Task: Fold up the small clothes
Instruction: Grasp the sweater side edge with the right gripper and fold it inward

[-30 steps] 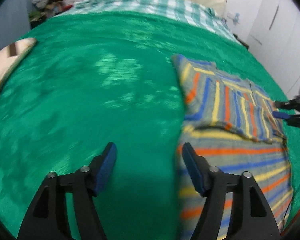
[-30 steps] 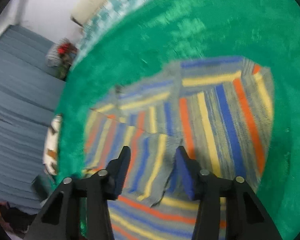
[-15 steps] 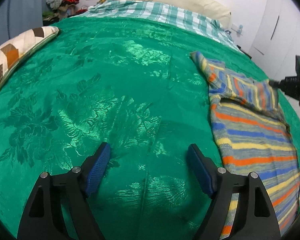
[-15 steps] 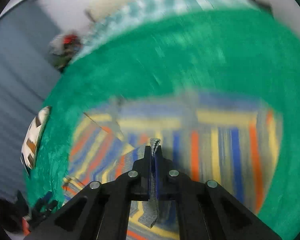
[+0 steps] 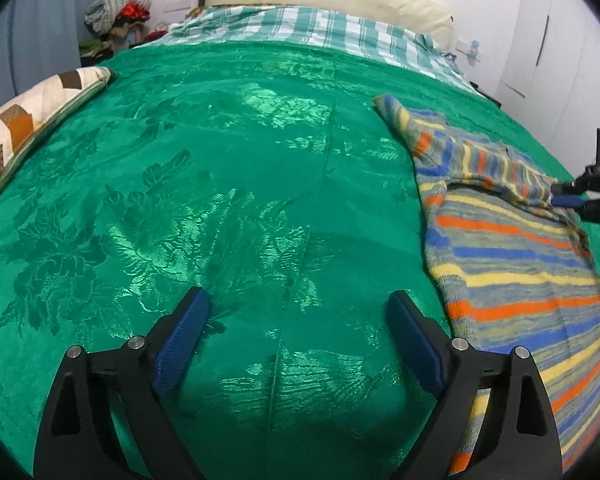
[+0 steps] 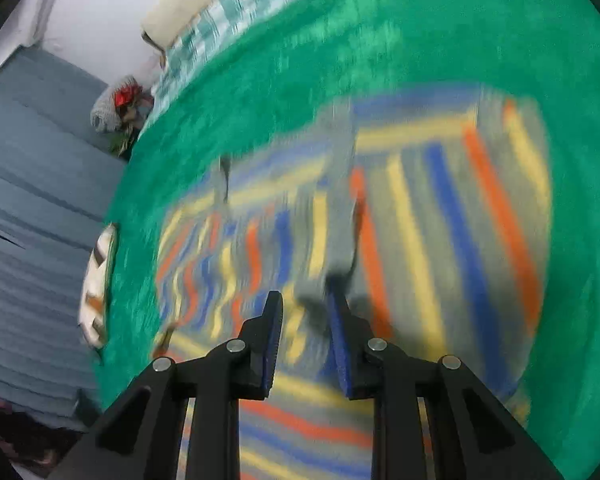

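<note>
On bed, 3 o'clock: striped sweater, soft, limp knit; grab folded sleeve edge. Left gripper jaws opening, empty. Right gripper jaws opening, fabric loose between.

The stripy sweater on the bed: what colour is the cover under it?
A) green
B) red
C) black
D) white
A: the striped sweater lies on a shiny green bedspread with a leafy pattern, which covers most of the bed.
</note>
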